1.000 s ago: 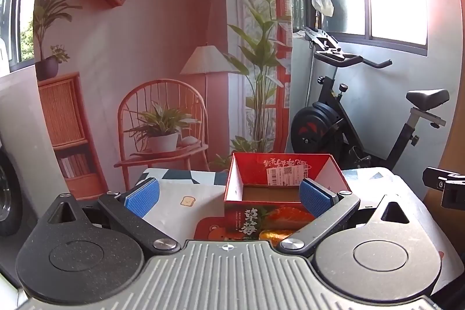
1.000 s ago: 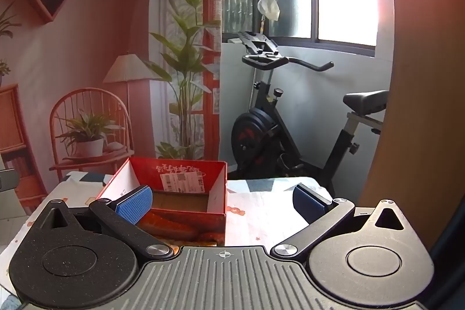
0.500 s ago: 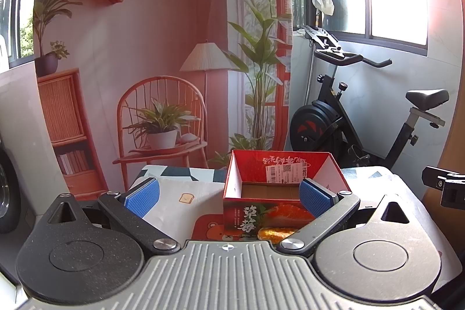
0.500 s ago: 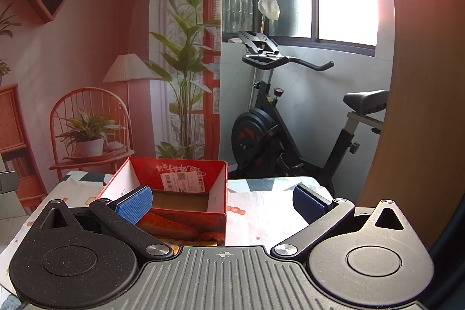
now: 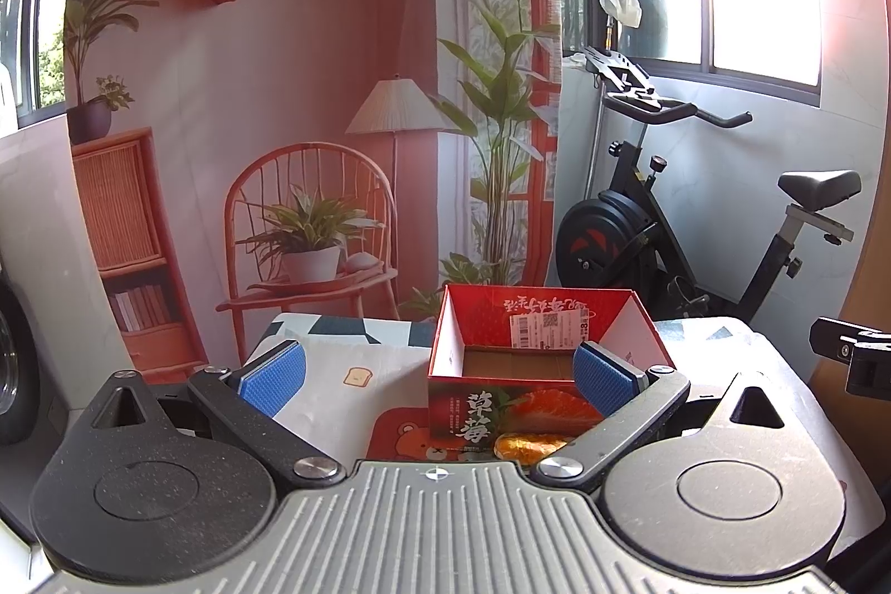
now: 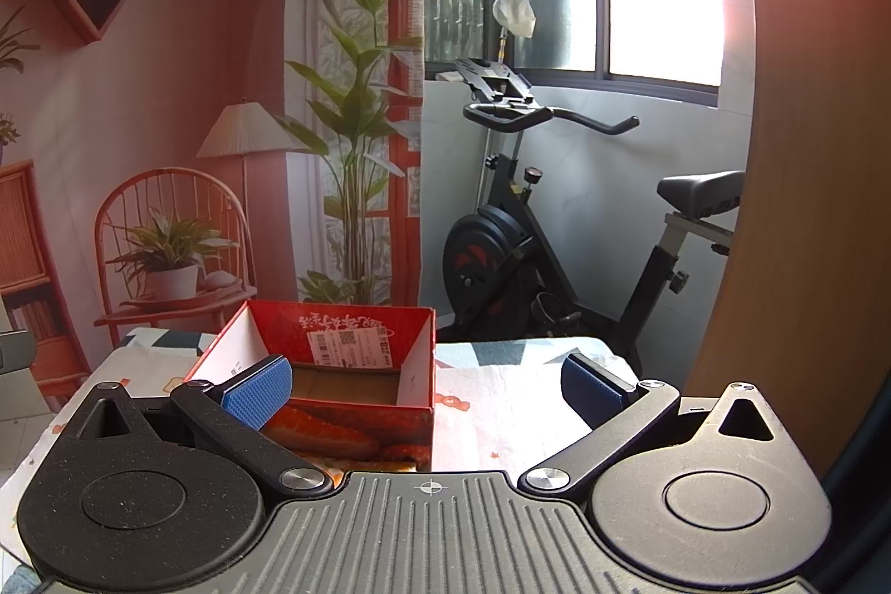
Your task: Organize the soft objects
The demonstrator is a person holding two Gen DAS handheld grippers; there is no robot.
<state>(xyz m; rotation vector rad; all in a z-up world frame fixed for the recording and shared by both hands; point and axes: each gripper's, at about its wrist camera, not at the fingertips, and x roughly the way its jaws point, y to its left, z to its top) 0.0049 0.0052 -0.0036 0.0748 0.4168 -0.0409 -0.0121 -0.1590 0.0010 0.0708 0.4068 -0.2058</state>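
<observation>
A red open-topped cardboard box (image 5: 501, 405) with a white label inside stands on the patterned tablecloth (image 5: 356, 371); its brown bottom looks bare. It also shows in the right wrist view (image 6: 356, 421). An orange soft object (image 5: 529, 446) lies on the cloth just in front of the box, partly hidden by my left gripper's body. My left gripper (image 5: 438, 371) is open and empty, held in front of the box. My right gripper (image 6: 426, 385) is open and empty, right of the box's front corner.
The right gripper's body (image 5: 852, 360) shows at the right edge of the left wrist view. An exercise bike (image 6: 557, 226) stands behind the table at the right. A printed backdrop with a chair and plants (image 5: 312, 215) hangs behind. A wooden panel (image 6: 807, 148) stands at the far right.
The left wrist view has tilted down very slightly. Both grippers stay open and nearly still.
</observation>
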